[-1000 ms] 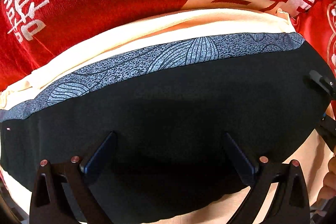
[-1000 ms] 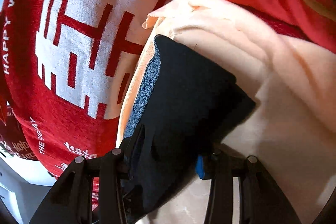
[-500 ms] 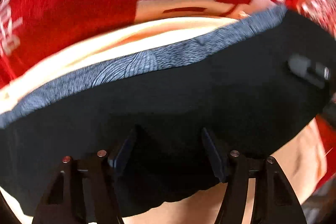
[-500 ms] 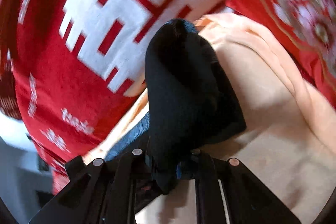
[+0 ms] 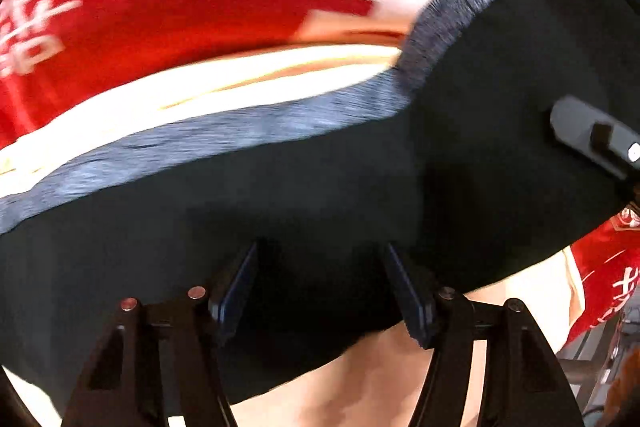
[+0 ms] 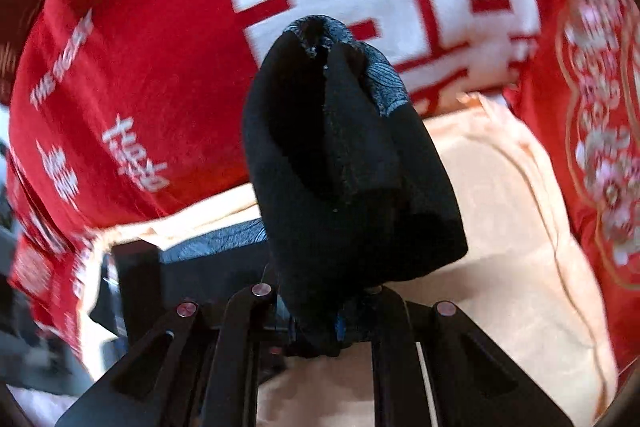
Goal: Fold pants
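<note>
Right wrist view, right tongs (image 6: 320,323) clamped on black pants (image 6: 344,163) bunched pointing away, left tongs (image 5: 320,287) spread over them.

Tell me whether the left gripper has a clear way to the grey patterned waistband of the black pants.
Probably yes. The left gripper stands open over the black pants, and the grey patterned waistband lies uncovered just ahead; only flat black fabric lies between.

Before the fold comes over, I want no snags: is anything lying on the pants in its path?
Nothing visible. The right tool holds a lifted end of the pants; only the open left tool hovers there.
</note>
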Tool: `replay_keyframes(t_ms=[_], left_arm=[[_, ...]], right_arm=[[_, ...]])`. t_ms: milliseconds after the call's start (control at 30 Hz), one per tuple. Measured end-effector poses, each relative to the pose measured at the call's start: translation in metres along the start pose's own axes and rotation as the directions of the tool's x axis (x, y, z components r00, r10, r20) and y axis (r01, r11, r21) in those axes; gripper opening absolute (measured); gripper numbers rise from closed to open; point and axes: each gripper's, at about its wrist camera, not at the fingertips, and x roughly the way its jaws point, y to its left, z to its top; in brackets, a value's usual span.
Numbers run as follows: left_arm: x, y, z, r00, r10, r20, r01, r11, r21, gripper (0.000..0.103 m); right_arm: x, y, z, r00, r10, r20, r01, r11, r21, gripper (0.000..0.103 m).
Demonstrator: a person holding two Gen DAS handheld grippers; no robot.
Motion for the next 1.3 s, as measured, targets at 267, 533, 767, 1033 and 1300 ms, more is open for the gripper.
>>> replay_keyframes(t_ms=[267, 533, 767, 1033, 1300], left_arm=[[-0.065, 0.106, -0.022, 0.991, 0.131, 0.033, -0.129, 0.99, -0.063, 0.089], [-0.089, 0.193, -0.051, 0.97, 0.242, -0.013, -0.241, 0.955, -0.171, 0.089], [-0.106, 0.227, -0.063, 0.967, 0.254, -0.029, -0.255, 0.947, -0.196, 0.089], [-0.123, 0.182, -0.039, 0.992, 0.125, 0.004, -0.124, 0.987, -0.104, 0.089], [-0.093, 0.121, -0.011, 0.998, -0.059, -0.034, 0.058, 0.998, -0.027, 0.089]], right_arm=[[0.037, 0.097, -0.031, 0.986, -0.163, -0.03, 0.154, 0.966, -0.209, 0.016], [0.115, 0.166, -0.089, 0.933, -0.353, -0.075, 0.3, 0.874, -0.381, 0.026], [0.117, 0.202, -0.12, 0.91, -0.412, -0.051, 0.332, 0.794, -0.509, 0.054], [0.043, 0.164, -0.124, 0.952, -0.276, -0.137, 0.21, 0.907, -0.366, 0.055], [0.021, 0.102, -0.119, 0.935, -0.295, -0.198, 0.25, 0.943, -0.221, 0.055]])
